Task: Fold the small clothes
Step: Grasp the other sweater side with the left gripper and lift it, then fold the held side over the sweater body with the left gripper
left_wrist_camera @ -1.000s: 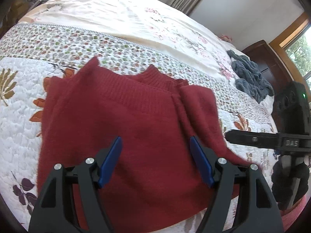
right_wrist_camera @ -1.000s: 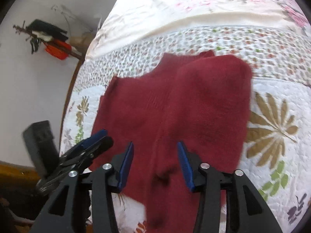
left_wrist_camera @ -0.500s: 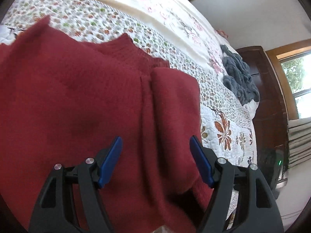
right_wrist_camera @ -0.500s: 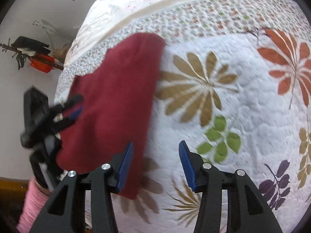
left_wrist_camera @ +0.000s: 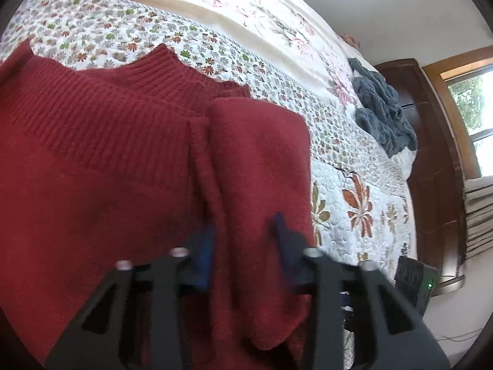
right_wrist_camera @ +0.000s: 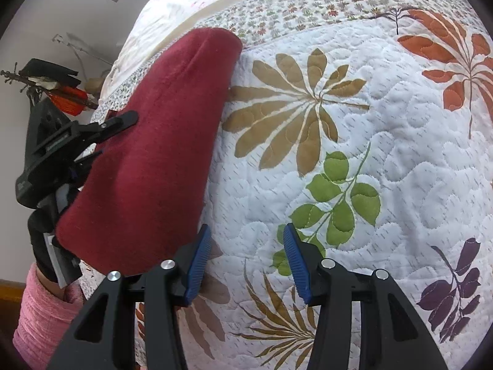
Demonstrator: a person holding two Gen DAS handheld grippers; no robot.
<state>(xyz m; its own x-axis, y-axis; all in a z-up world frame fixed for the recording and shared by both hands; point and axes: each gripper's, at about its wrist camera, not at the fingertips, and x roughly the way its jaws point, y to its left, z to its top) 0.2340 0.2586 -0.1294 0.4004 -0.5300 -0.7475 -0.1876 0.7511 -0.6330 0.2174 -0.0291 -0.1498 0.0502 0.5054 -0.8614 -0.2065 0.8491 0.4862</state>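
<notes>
Folds of the dark red knitted sweater (left_wrist_camera: 129,166) on the leaf-print quilted bedspread (right_wrist_camera: 354,129) lie between my blurred left claw (left_wrist_camera: 243,240), its grip unclear, while my right claw (right_wrist_camera: 246,259) gapes empty beside the sweater's edge.

Bed (right_wrist_camera: 385,160) with leaf-patterned quilt, red sweater (left_wrist_camera: 107,169) spread on it, grey-blue garment (left_wrist_camera: 382,117) heaped farther off
</notes>
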